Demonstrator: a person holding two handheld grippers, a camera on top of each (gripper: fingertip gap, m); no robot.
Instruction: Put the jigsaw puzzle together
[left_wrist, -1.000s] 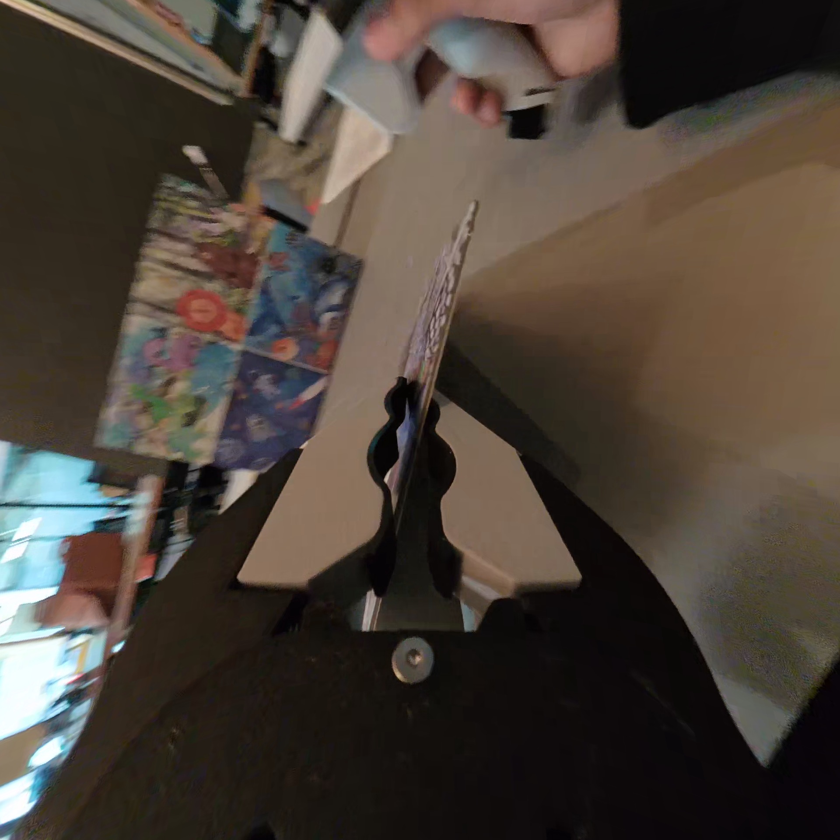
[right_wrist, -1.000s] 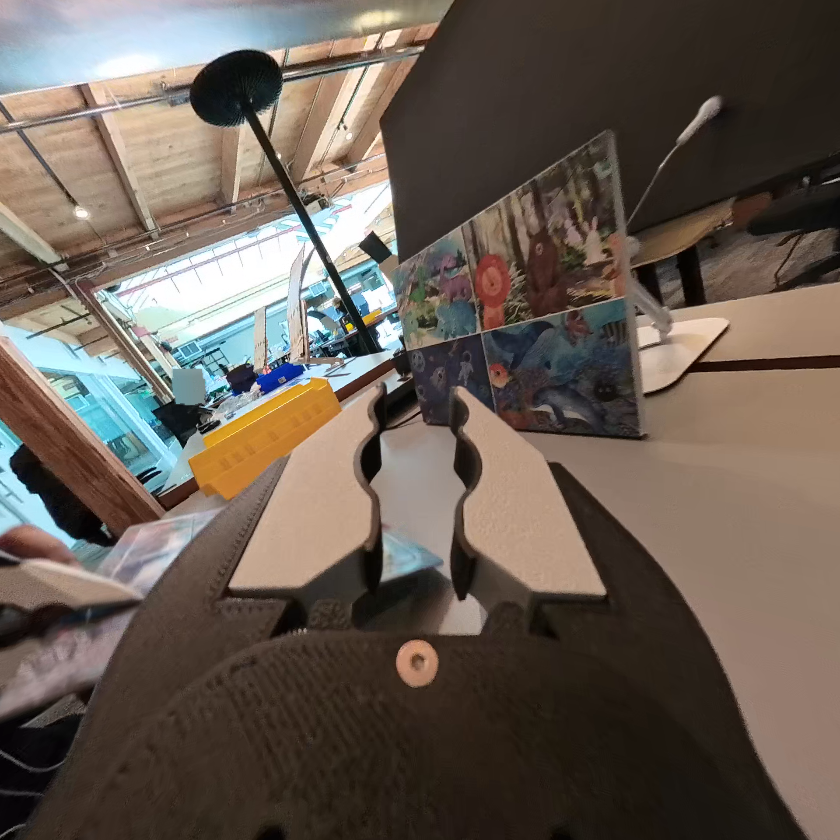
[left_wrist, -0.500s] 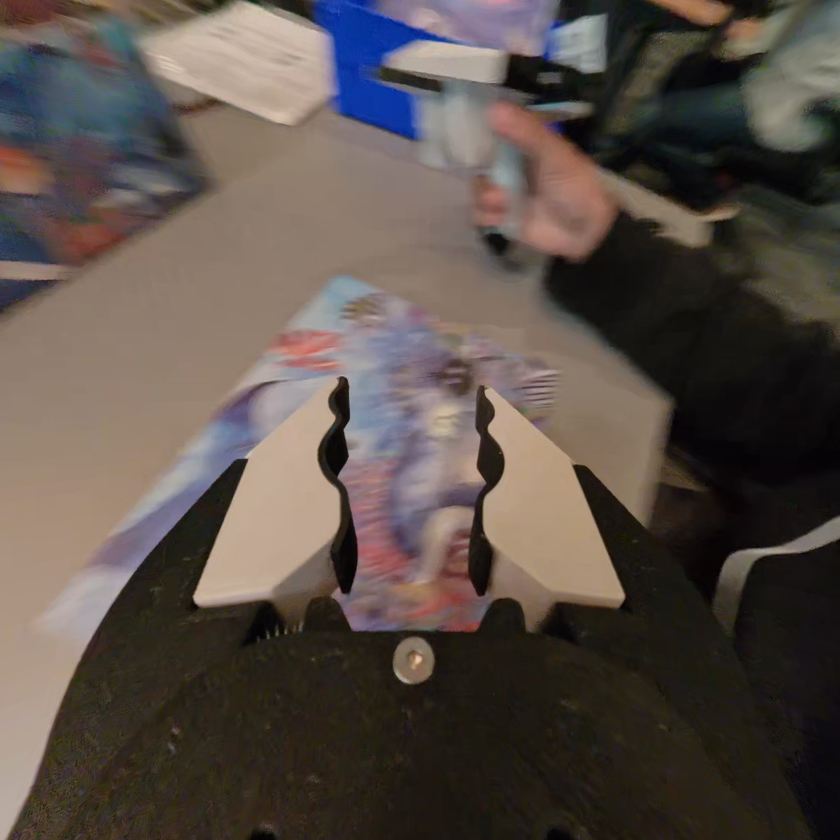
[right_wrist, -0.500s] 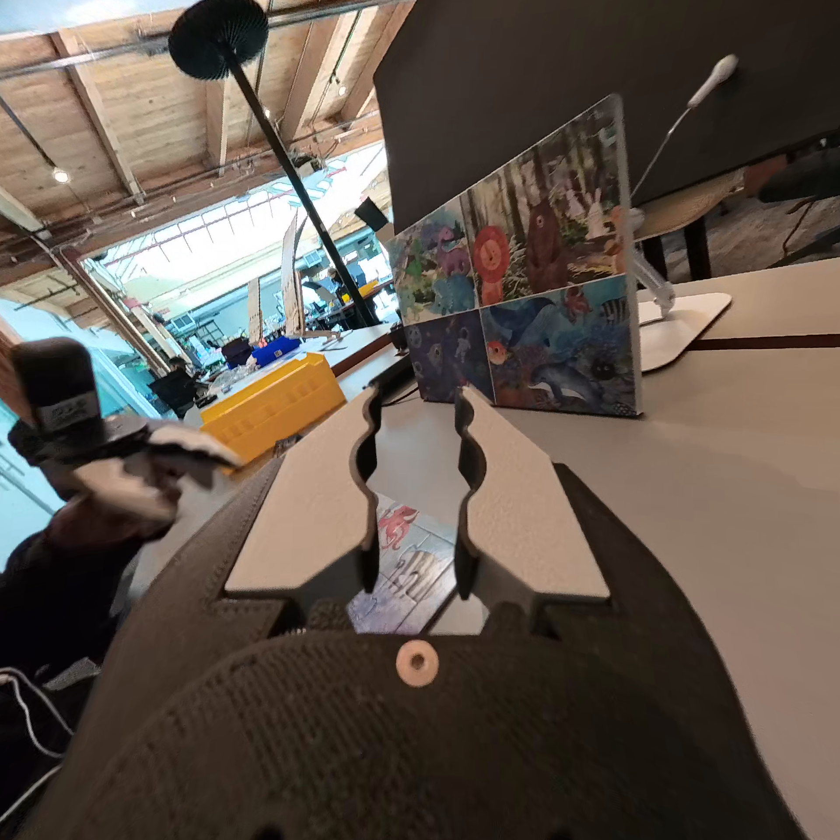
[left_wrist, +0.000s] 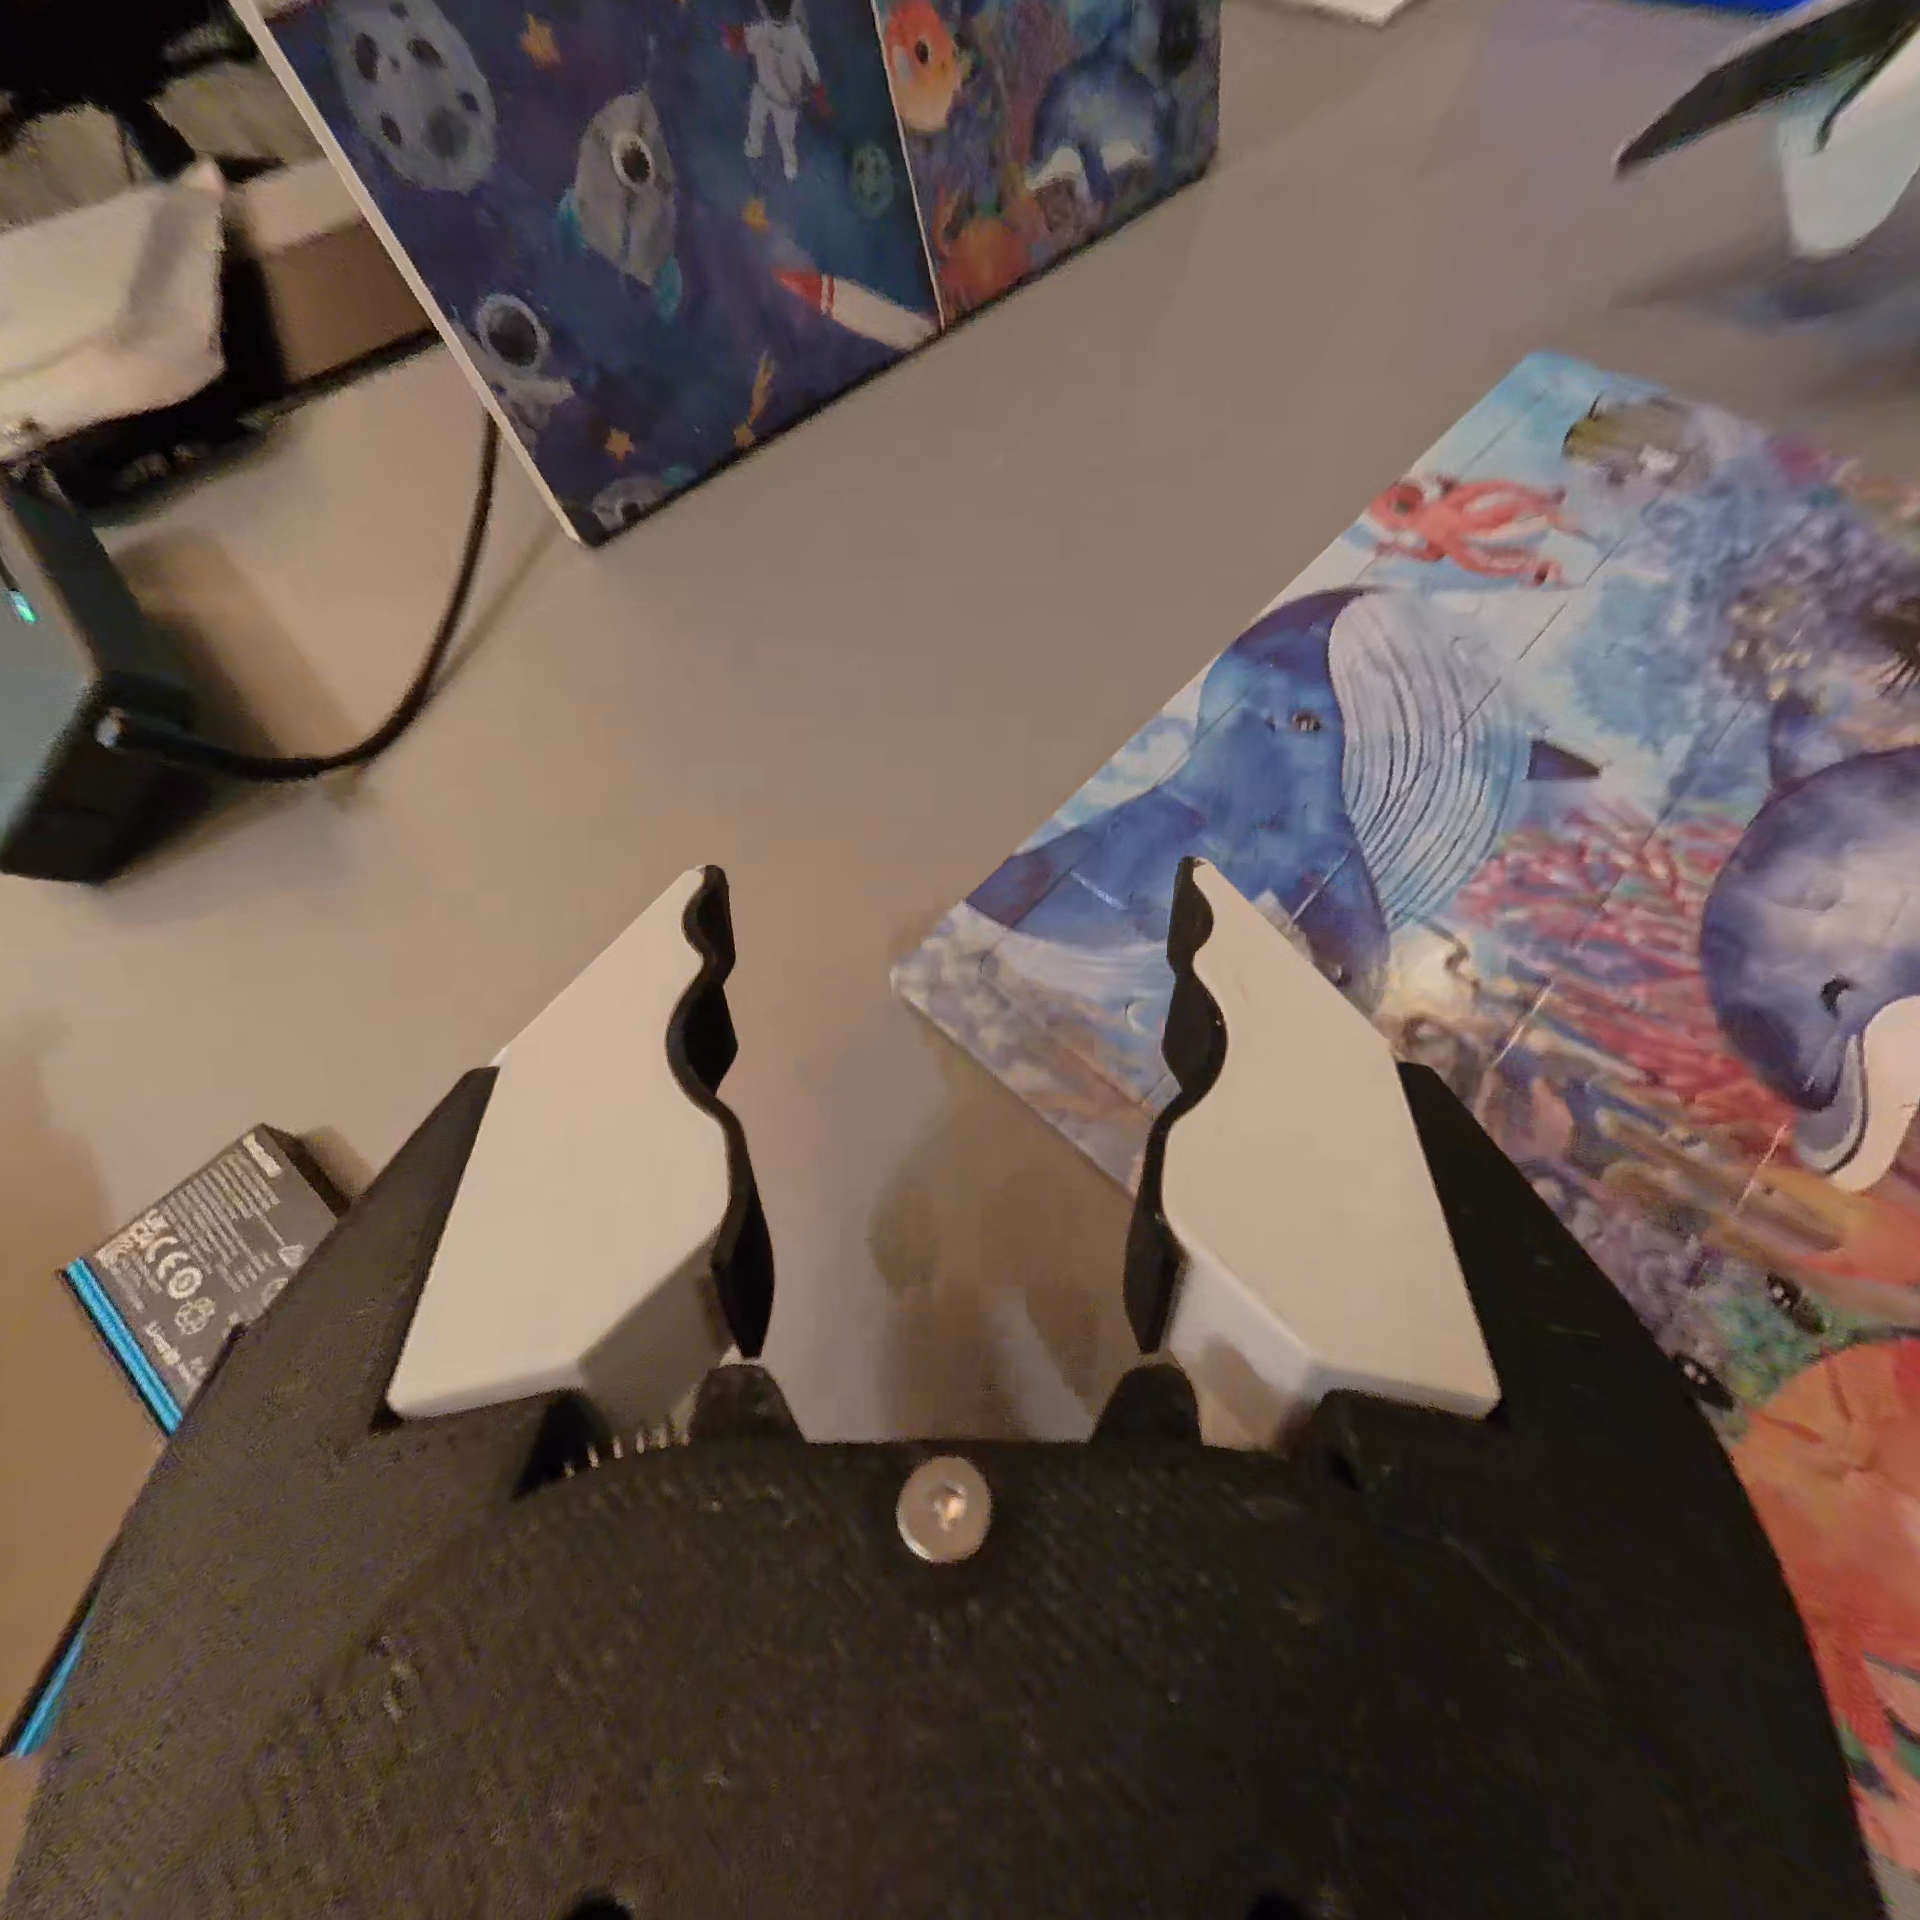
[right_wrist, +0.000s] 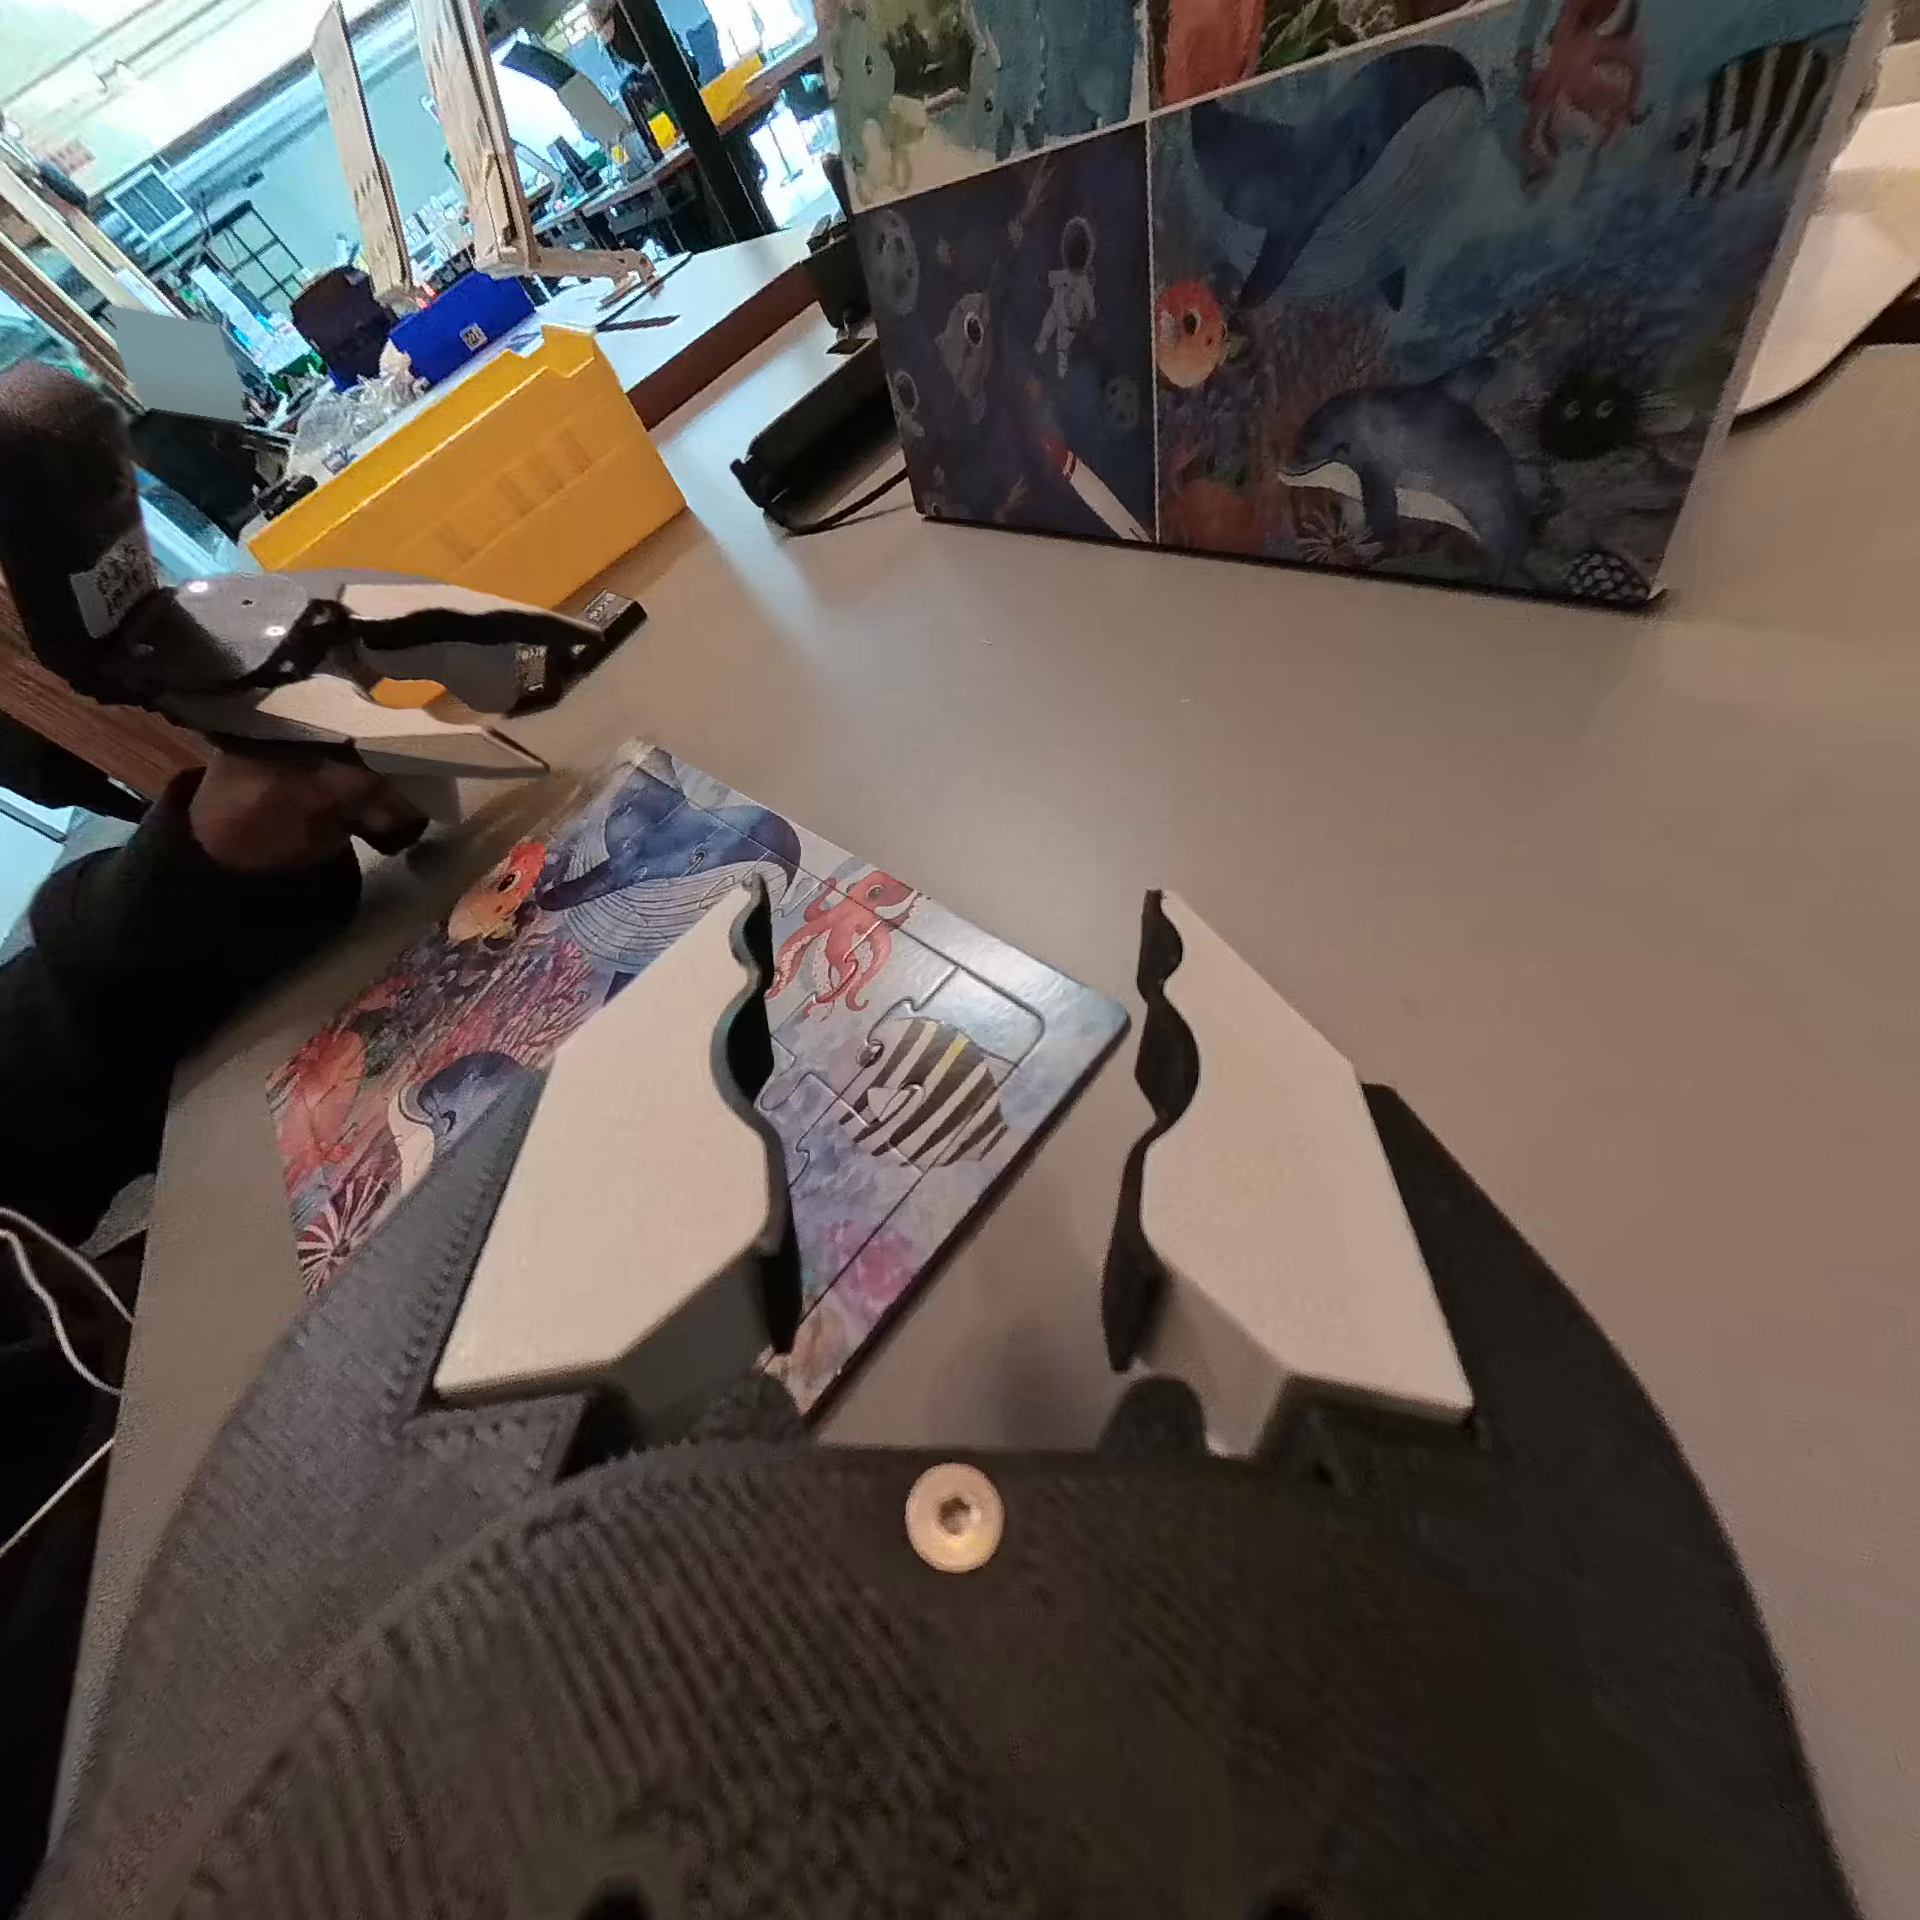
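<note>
The jigsaw puzzle (left_wrist: 1455, 831), a sea scene with a whale and a dolphin, lies flat on the grey table (left_wrist: 831, 623) with its pieces joined. My left gripper (left_wrist: 951, 883) is open and empty, with its right finger above the puzzle's near corner. My right gripper (right_wrist: 956, 894) is open and empty above the puzzle's (right_wrist: 623, 987) corner with the striped fish. The left gripper (right_wrist: 561, 696) also shows in the right wrist view, open at the puzzle's far corner. The right gripper (left_wrist: 1818, 104) shows blurred at the top right of the left wrist view.
The picture-covered puzzle box (right_wrist: 1351, 312) stands upright behind the puzzle, and also shows in the left wrist view (left_wrist: 727, 208). A black cable (left_wrist: 436, 644), a dark device (left_wrist: 62, 727) and a small black and blue box (left_wrist: 197, 1278) lie at the left. A yellow bin (right_wrist: 468, 478) stands farther back. Measured from the fingertips, the jigsaw puzzle (left_wrist: 1455, 831) is 8 cm or so from the left gripper and 15 cm from the right. It is also in sight in the right wrist view (right_wrist: 600, 936).
A second ago my left gripper was shut on the puzzle, held up on edge. It has let go and opened wide; the puzzle now lies flat. My right jaws have also opened wider.
</note>
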